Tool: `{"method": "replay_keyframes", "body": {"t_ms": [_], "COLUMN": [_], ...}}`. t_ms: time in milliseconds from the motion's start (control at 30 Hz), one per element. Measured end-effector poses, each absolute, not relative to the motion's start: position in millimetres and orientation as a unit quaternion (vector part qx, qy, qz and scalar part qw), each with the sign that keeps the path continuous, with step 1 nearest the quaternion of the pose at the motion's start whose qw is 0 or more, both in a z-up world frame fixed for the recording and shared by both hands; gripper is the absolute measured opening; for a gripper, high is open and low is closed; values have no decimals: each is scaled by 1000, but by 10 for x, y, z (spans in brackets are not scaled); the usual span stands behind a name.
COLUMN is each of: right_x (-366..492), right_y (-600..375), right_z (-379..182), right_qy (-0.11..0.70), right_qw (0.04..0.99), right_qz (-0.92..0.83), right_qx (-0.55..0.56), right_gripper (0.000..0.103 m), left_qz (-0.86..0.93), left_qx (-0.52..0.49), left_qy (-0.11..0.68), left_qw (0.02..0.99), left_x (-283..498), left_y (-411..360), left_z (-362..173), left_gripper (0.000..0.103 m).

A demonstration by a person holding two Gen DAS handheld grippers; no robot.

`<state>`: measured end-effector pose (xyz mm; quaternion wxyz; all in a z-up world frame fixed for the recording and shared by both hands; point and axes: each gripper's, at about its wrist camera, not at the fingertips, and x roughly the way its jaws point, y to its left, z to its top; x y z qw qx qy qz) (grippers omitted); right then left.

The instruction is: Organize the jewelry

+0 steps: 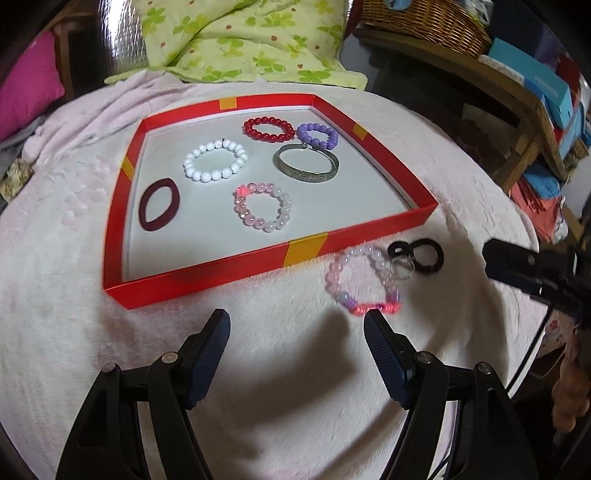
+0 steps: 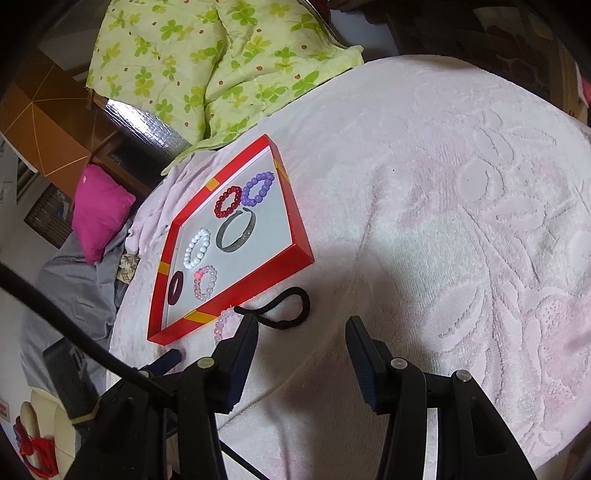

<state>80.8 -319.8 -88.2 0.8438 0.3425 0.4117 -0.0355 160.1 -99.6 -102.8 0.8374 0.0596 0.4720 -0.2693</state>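
A red tray (image 1: 207, 271) (image 2: 236, 291) lies on the pale pink blanket. Inside it are a white bead bracelet (image 1: 214, 161), a red bead bracelet (image 1: 268, 129), a purple bead bracelet (image 1: 317, 135), a metal bangle (image 1: 306, 162), a pink bead bracelet (image 1: 263, 206) and a maroon hair band (image 1: 159, 205). Outside the tray's near edge lie a pink and purple bead bracelet (image 1: 364, 282) (image 2: 223, 325) and a black hair tie (image 1: 417, 256) (image 2: 284, 308). My left gripper (image 1: 297, 334) is open just short of that bracelet, nothing between its fingers. My right gripper (image 2: 301, 336) is open and empty near the hair tie.
A green floral quilt (image 1: 251, 40) lies behind the tray. A magenta cushion (image 2: 99, 210) sits at the far left. A wicker basket (image 1: 424, 22) and boxes stand on a wooden shelf at the right. The blanket's edge (image 1: 532, 350) drops off to the right.
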Motion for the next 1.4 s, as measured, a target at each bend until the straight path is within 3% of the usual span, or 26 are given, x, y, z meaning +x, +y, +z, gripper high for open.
{"method": "replay_keyframes", "body": {"t_ms": [367,467,733,1400], "right_x": [821,833,857,1050], "right_y": [-3195,-3192,-3144,-2679], "right_z": [-888,-887,-860,-796], "right_qy": [409,409,405,414], "right_qw": [845,846,853,876], "right_qz": [-27,-27,-23,-6], "right_qx": [343,341,328,246], "right_gripper": [52,52,52,52], "left_qz": [-276,-279,-261,-229], "left_qx": [30,49,63,87], "left_qy": [464,456,456,470], "left_qw": [841,844,849,848], "left_x": [1676,1658,1698,1558], "left_y": [-1134,-1222,-1178,-583], "left_z": [-1051,-1066,-1077,-1016], "left_gripper": [73,60,12,10]}}
